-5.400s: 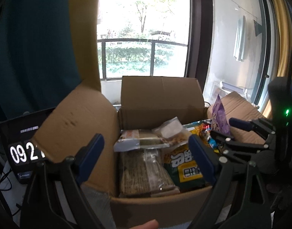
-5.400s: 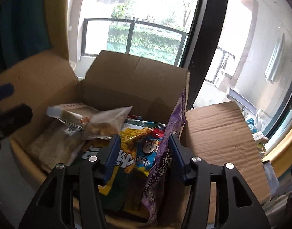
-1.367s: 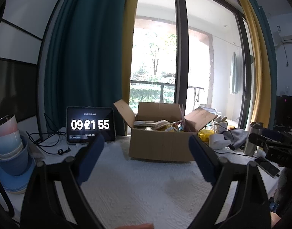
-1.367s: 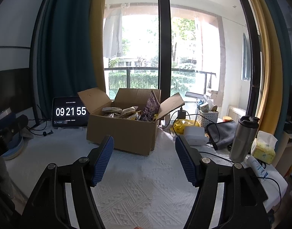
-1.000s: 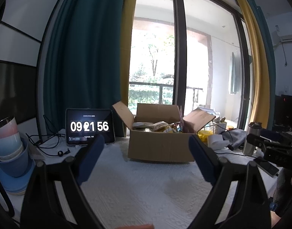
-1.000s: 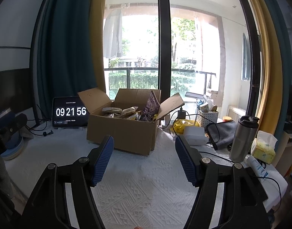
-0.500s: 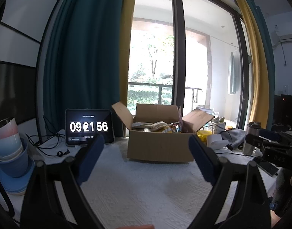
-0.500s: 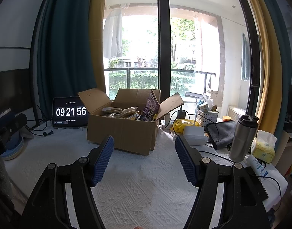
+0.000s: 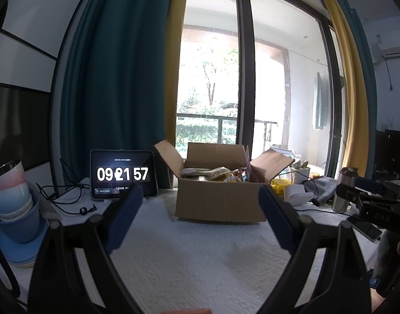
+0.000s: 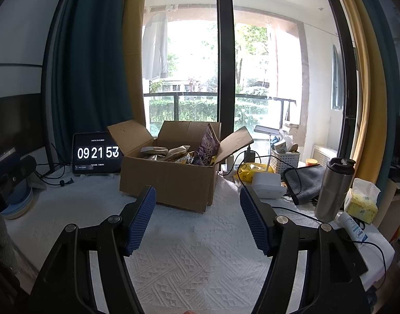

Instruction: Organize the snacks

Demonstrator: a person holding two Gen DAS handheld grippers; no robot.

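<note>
An open cardboard box (image 9: pixel 218 201) full of snack packets stands on the white patterned table cloth (image 9: pixel 189 256), also in the right wrist view (image 10: pixel 168 178). A purple snack bag (image 10: pixel 209 145) stands upright at the box's right side; other packets (image 10: pixel 173 153) lie beside it. My left gripper (image 9: pixel 198 219) is open and empty, held well back from the box. My right gripper (image 10: pixel 197 219) is open and empty, also well short of the box. The right gripper shows at the right edge of the left wrist view (image 9: pixel 370 204).
A tablet clock (image 9: pixel 123 174) stands left of the box with cables in front. Stacked bowls and cups (image 9: pixel 13 209) sit far left. Right of the box: a white device (image 10: pixel 268 184), grey cloth (image 10: pixel 304 180), steel tumbler (image 10: pixel 333 189), tissue pack (image 10: pixel 362 201), white basket (image 10: pixel 285 157).
Both grippers pulled back from inside the box to far in front of it over the last seconds; in the last second they barely move. Only the clock advances.
</note>
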